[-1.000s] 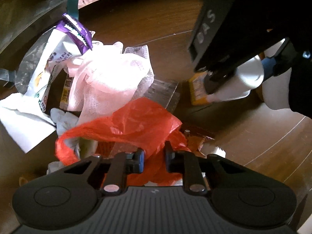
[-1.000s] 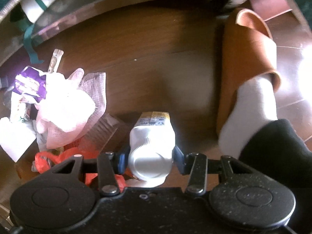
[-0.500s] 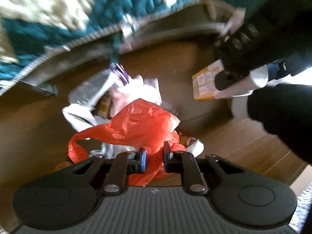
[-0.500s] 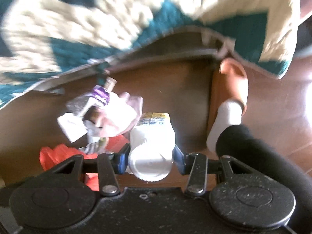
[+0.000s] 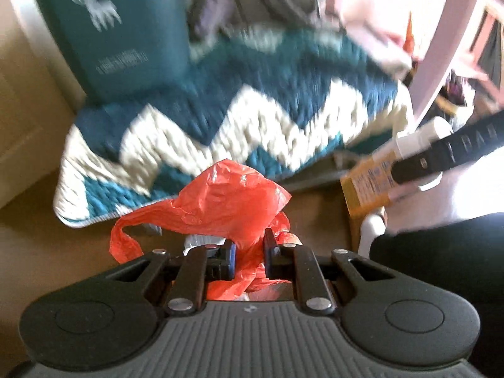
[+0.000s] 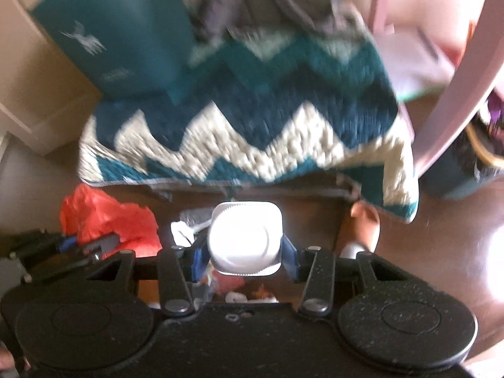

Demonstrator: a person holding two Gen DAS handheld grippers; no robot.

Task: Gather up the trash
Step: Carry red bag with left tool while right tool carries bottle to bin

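The left hand-held gripper [image 5: 249, 256] has its jaws nearly together, pinching a gathered fold of an orange plastic bag [image 5: 220, 198]. The film is thin, crinkled and glossy, and the bag hangs loose in front of the fingers with one handle loop trailing to the left. It looks very light and limp, so a pinch on bunched material near the handles should hold better than one on a single slippery layer, which could slide out or tear.

The right hand-held gripper [image 6: 245, 256] stands about half open, its blue pads clamped on either side of a white plastic bottle [image 6: 245, 236]. The bottle has a squarish ribbed cap facing the camera; from the left wrist view its body carries a yellow label. It seems stiff and smooth, light if empty, and a grip just below the cap on its flat sides suits it.

Below both lies a brown wooden floor [image 6: 441, 252] with a few scraps of white rubbish [image 6: 181, 231] left on it. Beyond is a thick, nubbly teal-and-cream zigzag blanket [image 6: 252, 119], a teal box [image 5: 107, 31], and a pink frame [image 5: 438, 63] to the right, all blurred.
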